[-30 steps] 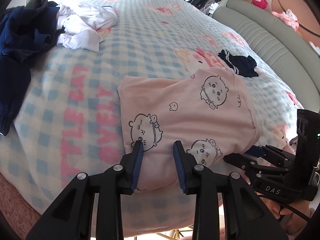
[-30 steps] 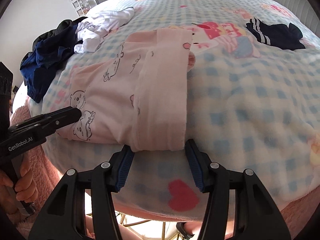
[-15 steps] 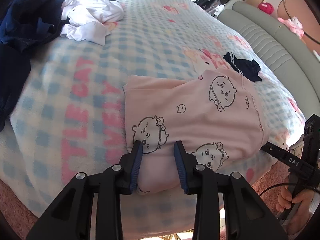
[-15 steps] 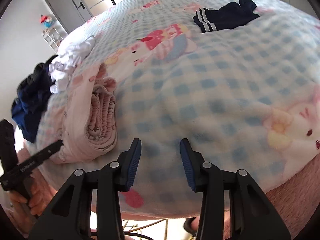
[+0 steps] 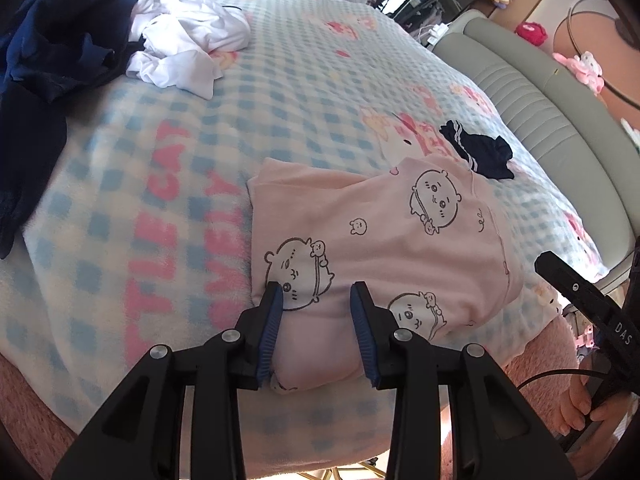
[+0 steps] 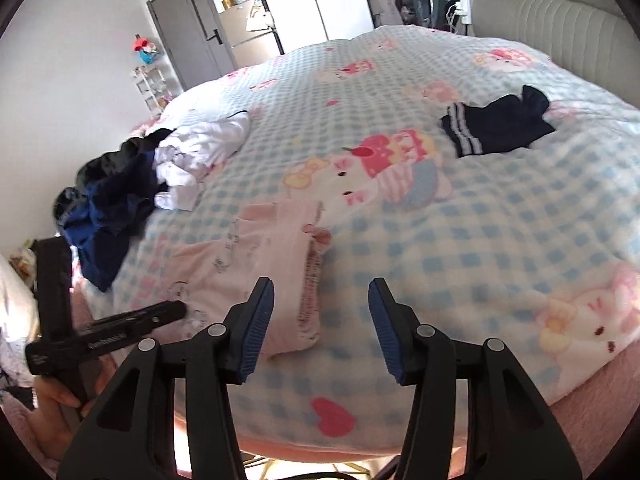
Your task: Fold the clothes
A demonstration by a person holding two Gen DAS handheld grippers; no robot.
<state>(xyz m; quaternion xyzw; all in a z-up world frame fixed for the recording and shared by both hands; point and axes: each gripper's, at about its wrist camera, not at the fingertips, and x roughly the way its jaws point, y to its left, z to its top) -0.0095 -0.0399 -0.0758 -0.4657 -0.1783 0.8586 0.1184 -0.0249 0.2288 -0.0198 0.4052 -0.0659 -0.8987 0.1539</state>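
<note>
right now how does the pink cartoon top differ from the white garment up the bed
The pink top is folded into a flat, neat block near the bed's edge, printed with cartoon faces. The white garment is plain, crumpled and unfolded, heaped against the dark blue clothes. Both lie on the checked blanket.

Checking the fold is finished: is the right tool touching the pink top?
Apart. The right wrist view shows the right tool open over bare checked blanket, with the pink top lying off to its left, outside the fingers.
</note>
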